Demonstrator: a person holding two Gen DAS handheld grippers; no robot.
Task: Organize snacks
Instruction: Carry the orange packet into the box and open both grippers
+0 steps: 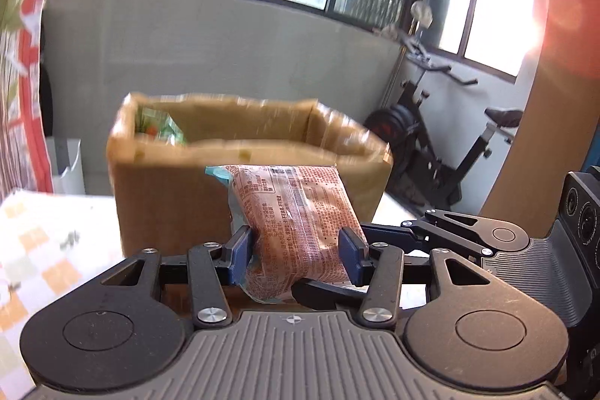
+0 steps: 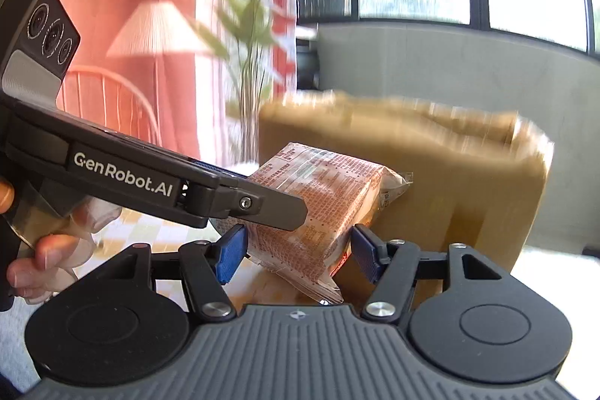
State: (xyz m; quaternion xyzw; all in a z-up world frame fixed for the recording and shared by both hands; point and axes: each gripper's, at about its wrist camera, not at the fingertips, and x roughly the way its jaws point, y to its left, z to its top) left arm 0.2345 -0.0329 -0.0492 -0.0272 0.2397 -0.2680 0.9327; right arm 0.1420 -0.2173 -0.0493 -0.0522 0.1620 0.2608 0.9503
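Observation:
An orange snack packet [image 1: 296, 227] with printed text is held in the air in front of an open cardboard box [image 1: 168, 197]. My left gripper [image 1: 300, 255] is shut on the packet's lower half, blue pads pressing both sides. My right gripper [image 2: 300, 250] is also shut on the same packet [image 2: 318, 208], with the left gripper's arm [image 2: 150, 175] crossing over it from the left. The box [image 2: 468, 182] stands just behind the packet. A green snack pack [image 1: 159, 126] sits inside the box at its left end.
The box stands on a table with a checked orange and white cloth [image 1: 41, 250]. An exercise bike [image 1: 450, 145] stands at the right by the windows. A plant [image 2: 251, 36], a lamp [image 2: 157, 32] and a wire chair [image 2: 112, 100] are at the left.

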